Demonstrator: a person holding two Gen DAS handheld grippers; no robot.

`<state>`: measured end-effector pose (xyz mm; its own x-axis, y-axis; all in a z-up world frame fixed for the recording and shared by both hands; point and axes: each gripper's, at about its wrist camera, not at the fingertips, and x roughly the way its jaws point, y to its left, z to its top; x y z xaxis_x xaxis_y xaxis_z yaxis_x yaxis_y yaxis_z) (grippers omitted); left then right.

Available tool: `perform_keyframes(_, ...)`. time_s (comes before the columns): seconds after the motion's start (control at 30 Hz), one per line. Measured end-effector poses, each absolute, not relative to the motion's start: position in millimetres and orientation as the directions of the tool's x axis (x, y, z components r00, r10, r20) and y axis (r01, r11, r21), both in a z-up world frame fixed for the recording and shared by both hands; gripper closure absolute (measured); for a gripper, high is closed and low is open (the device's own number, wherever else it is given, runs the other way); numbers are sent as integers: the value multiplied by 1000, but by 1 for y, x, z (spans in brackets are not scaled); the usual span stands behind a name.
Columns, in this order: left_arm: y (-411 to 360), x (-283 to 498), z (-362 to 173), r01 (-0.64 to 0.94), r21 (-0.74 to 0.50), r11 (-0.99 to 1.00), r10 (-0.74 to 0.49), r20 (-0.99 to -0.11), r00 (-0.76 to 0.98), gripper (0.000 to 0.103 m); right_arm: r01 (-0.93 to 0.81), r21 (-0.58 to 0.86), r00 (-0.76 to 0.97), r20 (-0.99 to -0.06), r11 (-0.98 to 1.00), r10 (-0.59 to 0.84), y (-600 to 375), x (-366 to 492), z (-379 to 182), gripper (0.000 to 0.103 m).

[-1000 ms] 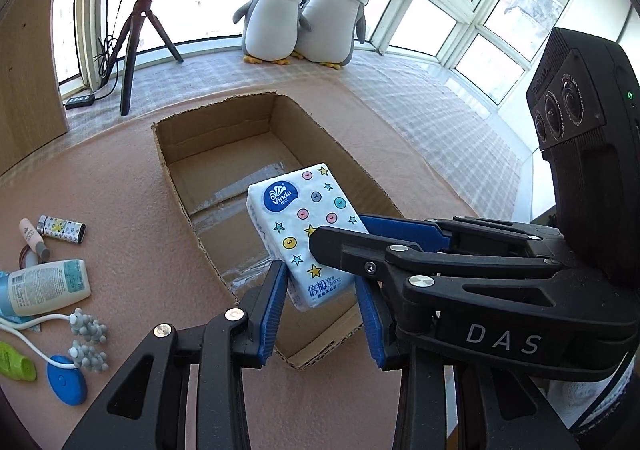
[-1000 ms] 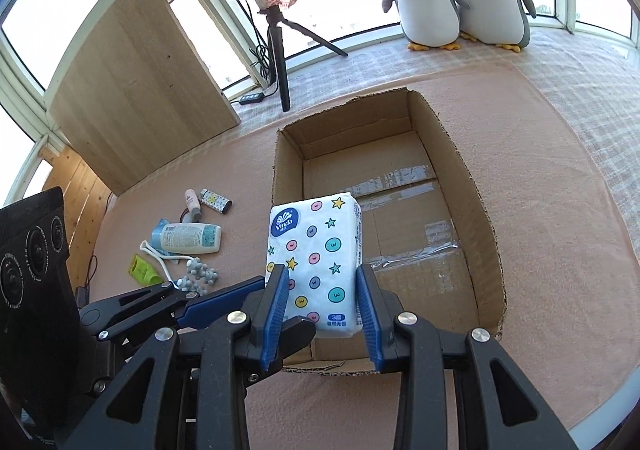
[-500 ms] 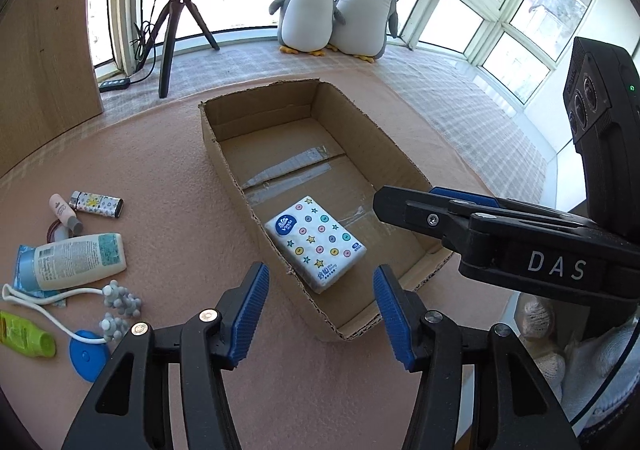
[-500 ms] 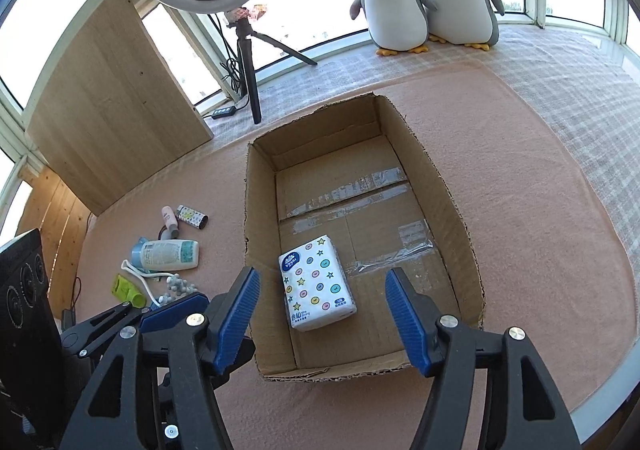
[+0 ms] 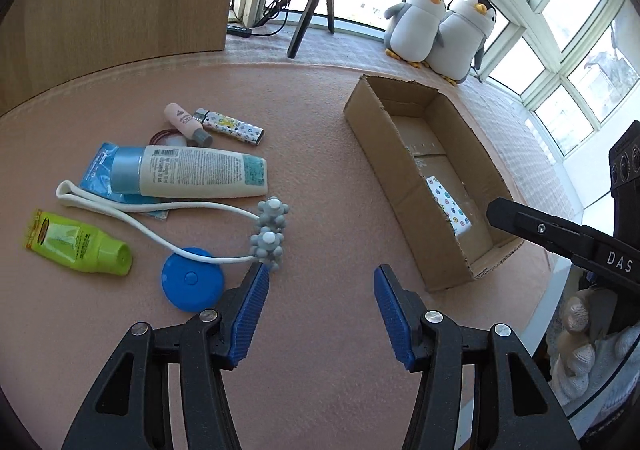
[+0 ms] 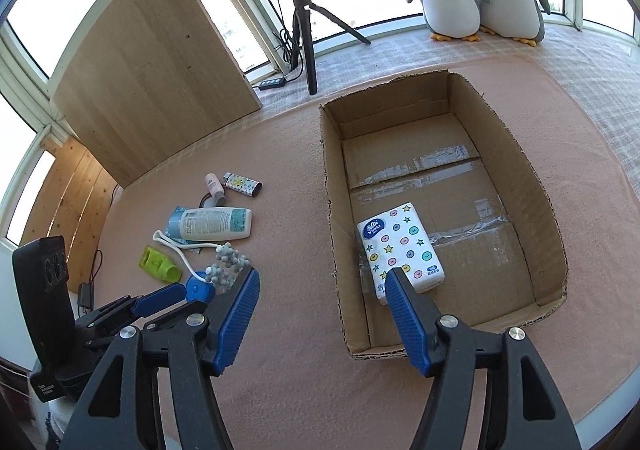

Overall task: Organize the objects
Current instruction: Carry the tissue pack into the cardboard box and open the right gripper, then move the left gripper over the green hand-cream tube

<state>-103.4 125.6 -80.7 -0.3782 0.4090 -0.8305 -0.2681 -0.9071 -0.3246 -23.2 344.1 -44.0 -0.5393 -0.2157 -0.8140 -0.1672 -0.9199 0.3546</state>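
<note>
Cardboard box (image 6: 532, 186): holds one item, tissue pack (image 6: 400, 246), flat on its floor; outstanding on pink surface (image 5: 320, 138), largest first: lotion tube (image 5: 200, 171), white roller massager (image 5: 160, 210), green tube (image 5: 80, 242), blue disc (image 5: 192, 284), patterned lighter (image 5: 230, 126), apparently; left gripper (image 5: 318, 310) and right gripper (image 6: 320, 314) fingers spread, empty.

The left gripper (image 5: 318, 278) sits low in the frame's centre, blue-padded jaws spread wide — empty. The right gripper (image 6: 322, 282) likewise gapes, empty, at lower centre.
</note>
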Motion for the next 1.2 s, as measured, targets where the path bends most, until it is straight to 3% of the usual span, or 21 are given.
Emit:
perform_keyframes(0.5,-32,-146,-111,11,-307,-951,275,-868,-414,45,-55,365,-478,-827,-929,-297,250,-40,-55,41)
perform_keyframes(0.93,-67,-213,-141,16,-185,-983,165,-913,-373,45,-105,342,-447,-855,-934,-263,232,-21,-67,41)
perform_keyframes(1.2,-65,-216,-148,-83,-86,-993,112,-906,-408,45,-118,340,-428,-865,-933,-261,227,-17,-73,41)
